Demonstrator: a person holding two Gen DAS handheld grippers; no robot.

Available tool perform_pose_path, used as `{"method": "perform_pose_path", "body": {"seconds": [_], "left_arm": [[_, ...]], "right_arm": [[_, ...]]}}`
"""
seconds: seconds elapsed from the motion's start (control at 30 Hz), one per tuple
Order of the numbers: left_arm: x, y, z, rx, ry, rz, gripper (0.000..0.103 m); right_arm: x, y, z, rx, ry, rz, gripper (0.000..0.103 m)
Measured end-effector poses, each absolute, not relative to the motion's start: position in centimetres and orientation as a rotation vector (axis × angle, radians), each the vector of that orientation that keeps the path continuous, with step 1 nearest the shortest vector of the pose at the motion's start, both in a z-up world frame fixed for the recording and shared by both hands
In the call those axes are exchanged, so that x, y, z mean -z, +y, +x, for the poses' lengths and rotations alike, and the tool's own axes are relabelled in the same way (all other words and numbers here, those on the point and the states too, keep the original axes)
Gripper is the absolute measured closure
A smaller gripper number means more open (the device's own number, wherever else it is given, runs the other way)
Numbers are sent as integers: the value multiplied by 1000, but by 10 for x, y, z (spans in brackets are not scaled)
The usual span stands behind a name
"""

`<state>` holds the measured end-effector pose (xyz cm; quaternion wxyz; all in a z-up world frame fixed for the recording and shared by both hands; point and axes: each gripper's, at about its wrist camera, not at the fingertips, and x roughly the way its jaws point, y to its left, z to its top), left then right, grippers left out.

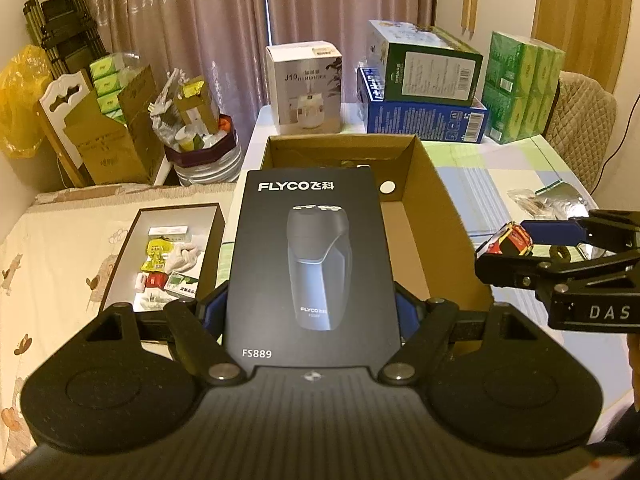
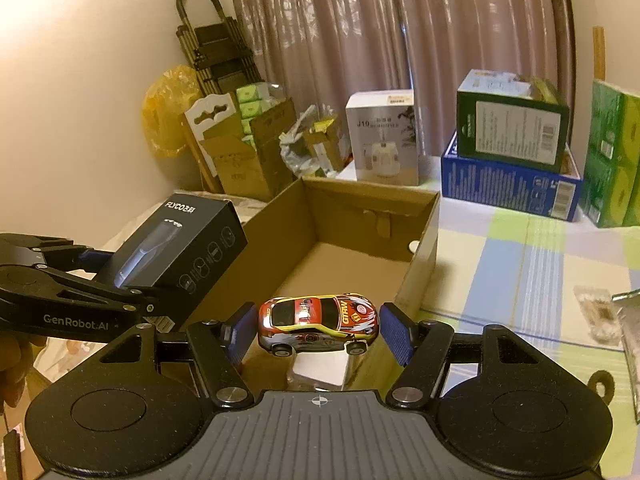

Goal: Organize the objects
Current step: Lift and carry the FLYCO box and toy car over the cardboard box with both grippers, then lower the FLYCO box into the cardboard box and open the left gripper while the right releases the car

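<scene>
An open cardboard box (image 2: 360, 216) sits on the checked tablecloth (image 2: 520, 264), its floor bare where it shows. Over the box's left wall, the left gripper (image 1: 312, 308) holds a black shaver box (image 1: 312, 256), jaws clamped against its two long sides. At the box's near right corner, the right gripper (image 2: 318, 334) carries a red and yellow toy car (image 2: 318, 322) crosswise between its blue pads (image 2: 394, 334); the jaws meet the car's nose and tail.

shaver box (image 1: 312, 264) left of toy car (image 2: 318, 322), carton (image 2: 372, 216) behind
</scene>
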<state>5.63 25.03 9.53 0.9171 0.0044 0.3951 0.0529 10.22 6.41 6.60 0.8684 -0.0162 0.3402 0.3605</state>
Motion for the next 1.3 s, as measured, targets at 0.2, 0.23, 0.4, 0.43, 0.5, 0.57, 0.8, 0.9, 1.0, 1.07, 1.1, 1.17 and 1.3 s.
{"method": "perform_pose_path", "body": {"seconds": [0.2,0.23,0.4,0.43,0.5,0.57,0.8,0.9,1.0,1.07,1.1,1.17,1.3], "left_arm": [[-90,254,61,-105,821,3,27],[-89,254,62,-104,821,3,27],[-85,256,70,-108,820,1,26],[-84,258,72,-117,821,-3,26],[-83,261,73,-130,821,-11,25],[-83,263,72,-138,818,-14,24],[-84,264,64,-147,818,-16,22],[-85,265,62,-156,818,-13,22],[-85,265,60,-157,818,-17,22],[-85,266,60,-160,815,-19,22],[-85,267,59,-162,814,-19,21],[-85,269,57,-168,812,-20,19],[-84,270,54,-184,808,-19,16]], "right_arm": [[-62,70,103,-761,721,-38,40],[-62,71,104,-761,721,-36,40],[-61,71,107,-757,721,-30,40],[-61,71,108,-755,722,-29,40],[-60,70,106,-753,723,-26,40],[-60,69,106,-753,725,-24,40],[-61,70,106,-764,736,-4,40],[-61,72,105,-772,744,0,40],[-59,75,106,-780,759,6,39],[-57,76,107,-791,765,15,39],[-56,76,108,-797,766,25,39],[-55,75,111,-820,762,69,39],[-54,71,115,-816,761,139,24]]}}
